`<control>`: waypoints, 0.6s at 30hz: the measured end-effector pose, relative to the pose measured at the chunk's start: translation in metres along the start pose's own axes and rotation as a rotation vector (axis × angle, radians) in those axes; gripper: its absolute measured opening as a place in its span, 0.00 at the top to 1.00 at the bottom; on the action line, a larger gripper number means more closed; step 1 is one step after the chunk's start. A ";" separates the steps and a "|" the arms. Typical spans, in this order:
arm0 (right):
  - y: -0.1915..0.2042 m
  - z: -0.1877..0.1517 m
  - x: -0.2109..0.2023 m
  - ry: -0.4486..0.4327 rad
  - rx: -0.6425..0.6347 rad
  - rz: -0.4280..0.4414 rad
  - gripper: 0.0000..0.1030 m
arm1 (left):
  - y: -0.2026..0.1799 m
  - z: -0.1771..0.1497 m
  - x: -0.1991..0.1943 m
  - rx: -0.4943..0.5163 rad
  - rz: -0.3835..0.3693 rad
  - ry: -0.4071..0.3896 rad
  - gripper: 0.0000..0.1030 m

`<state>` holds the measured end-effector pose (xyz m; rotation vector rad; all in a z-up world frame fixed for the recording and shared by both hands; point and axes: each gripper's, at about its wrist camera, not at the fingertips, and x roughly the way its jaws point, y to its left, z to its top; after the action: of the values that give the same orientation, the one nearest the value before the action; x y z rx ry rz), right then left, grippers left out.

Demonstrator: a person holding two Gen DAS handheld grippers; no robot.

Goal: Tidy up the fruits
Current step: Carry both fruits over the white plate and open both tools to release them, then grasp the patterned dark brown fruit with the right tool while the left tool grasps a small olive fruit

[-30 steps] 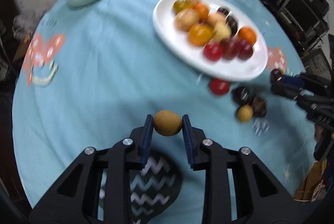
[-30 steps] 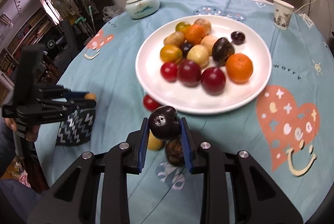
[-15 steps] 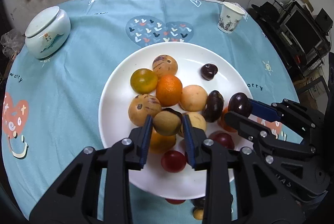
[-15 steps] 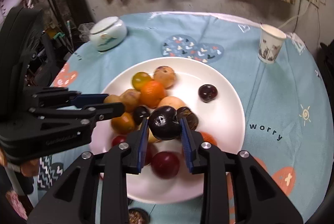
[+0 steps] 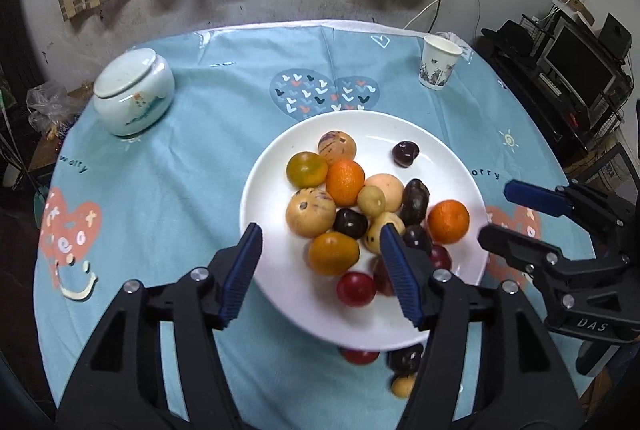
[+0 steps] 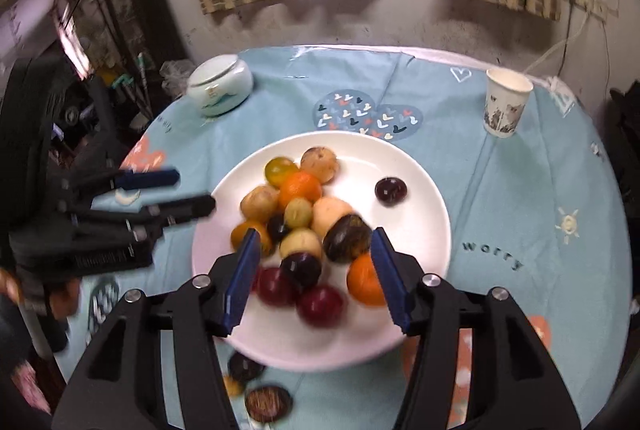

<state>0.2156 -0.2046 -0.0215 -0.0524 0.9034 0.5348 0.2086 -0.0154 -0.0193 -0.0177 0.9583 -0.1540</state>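
A white plate [image 5: 440, 157] [image 6: 420, 213] on the blue tablecloth holds a pile of several fruits: oranges, red and dark plums, speckled brown ones. My left gripper [image 5: 320, 234] hangs above the plate's near left part. Its jaws are opening and grip nothing. A small olive-brown fruit [image 5: 371, 198] lies in the pile. My right gripper [image 6: 315, 236] hovers over the near side of the pile, jaws opening too, with nothing pressed between them. A dark plum [image 6: 301, 267] rests on the plate below it. Three loose fruits lie on the cloth by the plate's front edge: red [image 5: 358, 356], dark [image 5: 404, 356], yellow [image 5: 402, 386].
A pale lidded ceramic jar [image 5: 134, 91] stands at the back left of the round table. A paper cup [image 5: 438, 67] [image 6: 506, 101] stands at the back right. Shelves with electronics [image 5: 576, 69] are beyond the table's right edge.
Both grippers came from the table's front to above the plate and rose. The left let go of the brown fruit, the right of the dark plum; both jaws spread apart.
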 end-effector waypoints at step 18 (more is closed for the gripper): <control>0.049 -0.144 -0.005 0.176 -0.068 0.004 0.44 | -0.017 -0.156 -0.025 0.017 -0.014 0.199 0.39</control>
<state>0.0850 -0.2015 -0.0991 -0.1614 1.0570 0.5705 0.0649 -0.0206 -0.0872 0.0064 1.1555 -0.1788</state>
